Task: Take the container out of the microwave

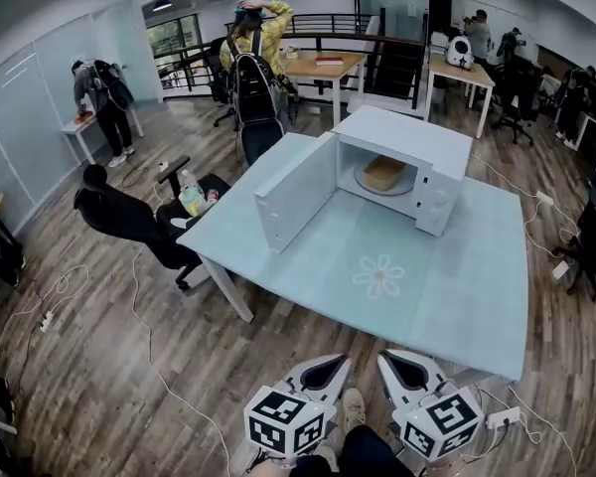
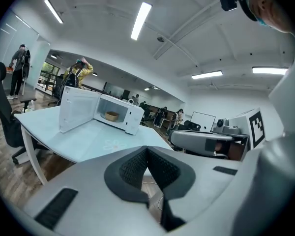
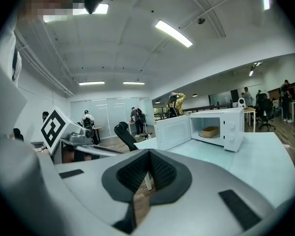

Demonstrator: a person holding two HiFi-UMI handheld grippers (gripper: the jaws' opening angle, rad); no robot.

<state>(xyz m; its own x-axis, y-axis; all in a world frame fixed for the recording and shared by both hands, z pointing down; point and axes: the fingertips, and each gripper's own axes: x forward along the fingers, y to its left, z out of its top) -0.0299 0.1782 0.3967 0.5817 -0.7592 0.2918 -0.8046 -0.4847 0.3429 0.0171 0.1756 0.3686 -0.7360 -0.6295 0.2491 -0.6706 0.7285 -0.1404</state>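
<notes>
A white microwave (image 1: 432, 157) stands at the far side of a pale blue table (image 1: 467, 296), with its door (image 1: 296, 205) swung open to the left. Inside, a tan container (image 1: 383, 173) rests on the glass turntable. It also shows in the left gripper view as the container (image 2: 111, 115) and in the right gripper view as the container (image 3: 210, 131). My left gripper (image 1: 323, 371) and right gripper (image 1: 405, 368) are held low in front of the table's near edge, well short of the microwave. Both are shut and hold nothing: left gripper (image 2: 147, 150), right gripper (image 3: 149, 152).
A black office chair (image 1: 129, 217) with bottles on its seat stands at the table's left. Cables and a power strip (image 1: 504, 417) lie on the wooden floor. A flower print (image 1: 379, 275) marks the tabletop. People, desks and chairs fill the back of the room.
</notes>
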